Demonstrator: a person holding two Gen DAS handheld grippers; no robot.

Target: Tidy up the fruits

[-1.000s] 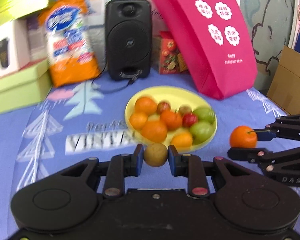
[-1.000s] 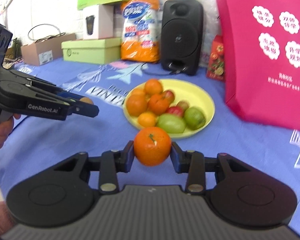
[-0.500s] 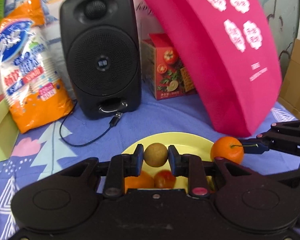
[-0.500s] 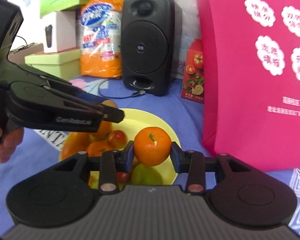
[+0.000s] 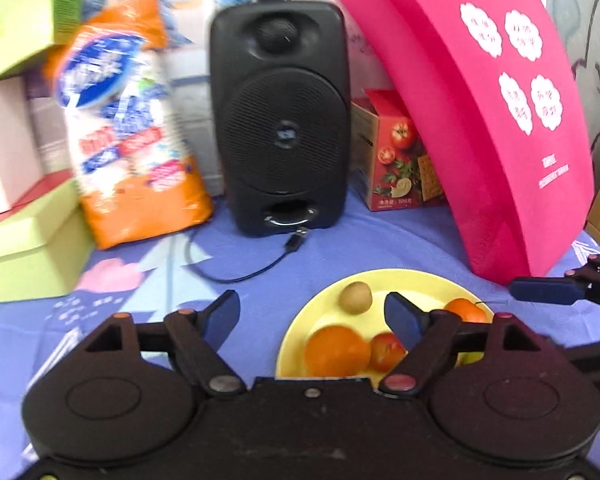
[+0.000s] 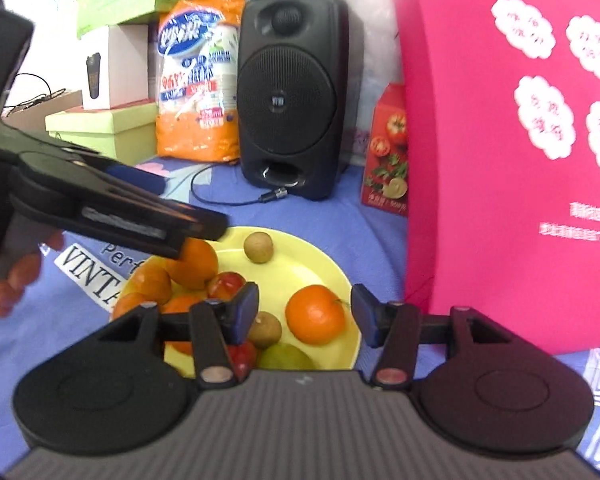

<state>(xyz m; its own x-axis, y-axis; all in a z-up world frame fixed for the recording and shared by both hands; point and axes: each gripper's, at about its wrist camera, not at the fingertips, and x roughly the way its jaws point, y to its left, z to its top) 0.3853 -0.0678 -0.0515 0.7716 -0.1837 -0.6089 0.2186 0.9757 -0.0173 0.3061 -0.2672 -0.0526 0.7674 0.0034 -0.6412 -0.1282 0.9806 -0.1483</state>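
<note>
A yellow plate [image 6: 300, 252] on the blue cloth holds several oranges, red fruits and green fruits. A small brown fruit [image 5: 355, 298] [image 6: 258, 247] lies free near the plate's far edge. An orange [image 6: 315, 314] [image 5: 462, 310] lies free on the plate's right side. My left gripper [image 5: 314, 314] is open and empty above the plate's left rim; it also shows in the right wrist view [image 6: 188, 224]. My right gripper [image 6: 305, 312] is open and empty over the orange; one blue fingertip [image 5: 540, 290] shows in the left wrist view.
A black speaker [image 5: 280, 116] with a cable [image 5: 236, 272] stands behind the plate. A pink bag [image 5: 484, 120] leans at the right, with a red tomato box [image 5: 396, 156] between them. An orange packet [image 5: 132, 120] and green boxes [image 5: 24, 248] stand at the left.
Both grippers opened. The brown fruit left my left gripper and the orange left my right gripper; both now lie on the plate.
</note>
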